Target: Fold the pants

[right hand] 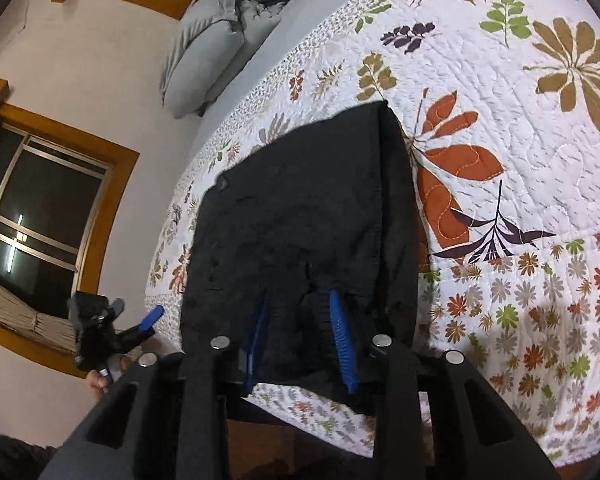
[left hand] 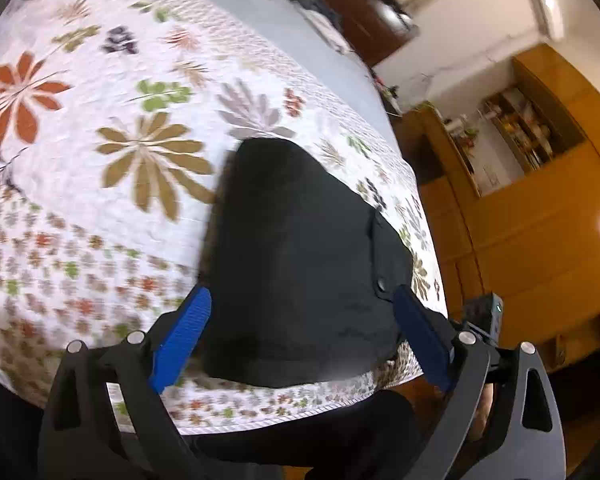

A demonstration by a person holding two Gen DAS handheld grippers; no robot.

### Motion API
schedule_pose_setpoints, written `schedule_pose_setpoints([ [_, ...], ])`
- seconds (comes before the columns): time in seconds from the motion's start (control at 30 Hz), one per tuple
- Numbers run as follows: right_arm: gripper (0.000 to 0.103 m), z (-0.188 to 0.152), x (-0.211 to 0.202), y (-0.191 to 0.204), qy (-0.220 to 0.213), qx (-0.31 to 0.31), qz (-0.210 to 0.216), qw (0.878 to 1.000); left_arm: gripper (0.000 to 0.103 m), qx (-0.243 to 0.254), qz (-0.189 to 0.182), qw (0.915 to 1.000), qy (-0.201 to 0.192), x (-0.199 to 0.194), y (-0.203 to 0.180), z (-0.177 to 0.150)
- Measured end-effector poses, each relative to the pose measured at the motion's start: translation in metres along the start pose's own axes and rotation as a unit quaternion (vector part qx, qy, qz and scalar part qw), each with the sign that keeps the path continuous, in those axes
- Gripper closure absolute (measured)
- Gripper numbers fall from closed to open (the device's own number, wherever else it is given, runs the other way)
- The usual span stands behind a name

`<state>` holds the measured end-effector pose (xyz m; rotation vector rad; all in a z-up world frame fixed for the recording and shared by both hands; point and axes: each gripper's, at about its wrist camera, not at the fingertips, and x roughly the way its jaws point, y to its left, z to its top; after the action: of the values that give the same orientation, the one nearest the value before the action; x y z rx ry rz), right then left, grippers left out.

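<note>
Two grippers: right gripper (right hand: 300,344) half-spread over near edge of folded pants (right hand: 300,216), long axis running away; left gripper (left hand: 300,340) wide, empty.

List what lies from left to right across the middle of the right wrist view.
Window → bare wall → black pants → orange flower print on the quilt.
</note>
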<state>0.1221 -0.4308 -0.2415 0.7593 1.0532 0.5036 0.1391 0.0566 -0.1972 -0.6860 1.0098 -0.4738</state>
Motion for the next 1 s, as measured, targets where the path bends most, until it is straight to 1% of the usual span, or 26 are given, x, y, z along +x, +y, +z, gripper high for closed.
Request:
schedule_pose_setpoints([
  [0.03,0.052,0.001,-0.007,0.005,-0.008,0.002,0.004,1.0,0.009,-0.011,-0.003,0.9999,0.005,-0.003,0.009,0.006],
  [0.1,0.024,0.0,-0.02,0.008,-0.016,0.017,0.003,1.0,0.008,-0.025,-0.007,0.9996,0.012,-0.005,0.018,0.015],
  [0.17,0.009,0.002,-0.028,0.005,-0.018,0.042,-0.013,0.999,0.005,-0.042,-0.034,0.9979,0.036,0.001,0.028,0.027],
  [0.2,0.008,0.002,-0.031,0.002,-0.014,0.054,-0.018,0.998,0.004,-0.049,-0.043,0.9967,0.048,0.005,0.031,0.031],
  [0.23,0.008,0.003,-0.034,-0.004,-0.004,0.074,-0.021,0.997,0.003,-0.062,-0.059,0.9939,0.07,0.013,0.037,0.039],
  [0.3,0.005,0.004,-0.037,-0.016,0.013,0.113,-0.023,0.993,0.003,-0.079,-0.077,0.9892,0.097,0.024,0.043,0.047],
  [0.33,0.005,0.005,-0.039,-0.022,0.02,0.132,-0.019,0.991,0.003,-0.087,-0.082,0.9869,0.108,0.031,0.047,0.053],
  [0.37,0.004,0.003,-0.041,-0.026,0.022,0.139,-0.013,0.99,0.003,-0.087,-0.08,0.9864,0.113,0.036,0.049,0.058],
  [0.47,0.004,0.004,-0.048,-0.034,0.021,0.141,-0.013,0.99,0.003,-0.074,-0.071,0.9869,0.124,0.049,0.049,0.067],
  [0.57,0.004,0.003,-0.051,-0.04,0.025,0.14,-0.003,0.99,0.003,-0.057,-0.075,0.9846,0.148,0.065,0.044,0.07],
  [0.8,0.004,0.013,-0.025,-0.056,0.047,0.141,0.004,0.989,0.003,-0.022,-0.08,0.9775,0.194,0.11,0.034,0.066],
  [0.87,0.004,0.015,-0.018,-0.058,0.052,0.142,0.008,0.989,0.003,-0.008,-0.069,0.9752,0.21,0.127,0.032,0.063],
  [0.9,0.004,0.016,-0.014,-0.06,0.054,0.141,0.011,0.989,0.003,-0.001,-0.057,0.9753,0.213,0.133,0.032,0.062],
  [1.0,0.004,0.016,-0.009,-0.065,0.059,0.141,0.015,0.988,0.003,0.005,-0.023,0.9716,0.235,0.153,0.042,0.057],
])
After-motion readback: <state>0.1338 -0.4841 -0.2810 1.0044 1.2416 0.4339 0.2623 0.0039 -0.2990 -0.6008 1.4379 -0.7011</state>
